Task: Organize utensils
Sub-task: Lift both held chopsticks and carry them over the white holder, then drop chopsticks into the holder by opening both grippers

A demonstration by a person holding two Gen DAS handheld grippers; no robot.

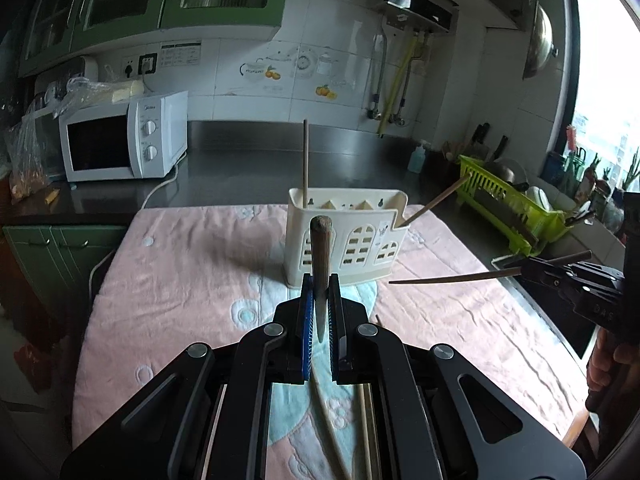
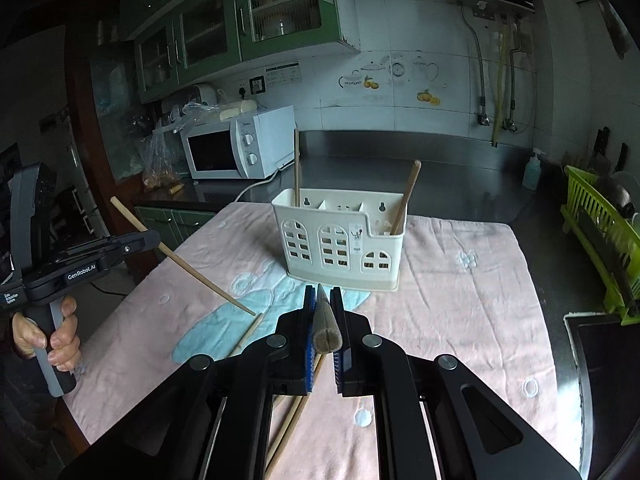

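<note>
A white utensil holder (image 1: 346, 240) (image 2: 340, 248) stands on a pink cloth (image 1: 180, 280) (image 2: 460, 280). One chopstick (image 1: 305, 160) (image 2: 296, 168) stands upright in its left compartment. Another (image 1: 440, 200) (image 2: 406, 196) leans in the right one. My left gripper (image 1: 320, 284) (image 2: 154, 238) is shut on a wooden chopstick (image 1: 321, 252) (image 2: 200, 276), lifted above the cloth in front of the holder. My right gripper (image 2: 322, 294) (image 1: 524, 268) is shut on a second chopstick (image 2: 326, 328) (image 1: 448, 278), also in the air. Loose chopsticks (image 2: 248, 332) (image 1: 364, 420) lie on the cloth below.
A white microwave (image 1: 124, 140) (image 2: 240, 144) sits at the back left on the dark counter (image 1: 240, 148). A green dish rack (image 1: 508, 204) (image 2: 600, 240) and a blue soap bottle (image 2: 532, 172) stand at the right. A black stove top (image 2: 608, 380) borders the cloth's right edge.
</note>
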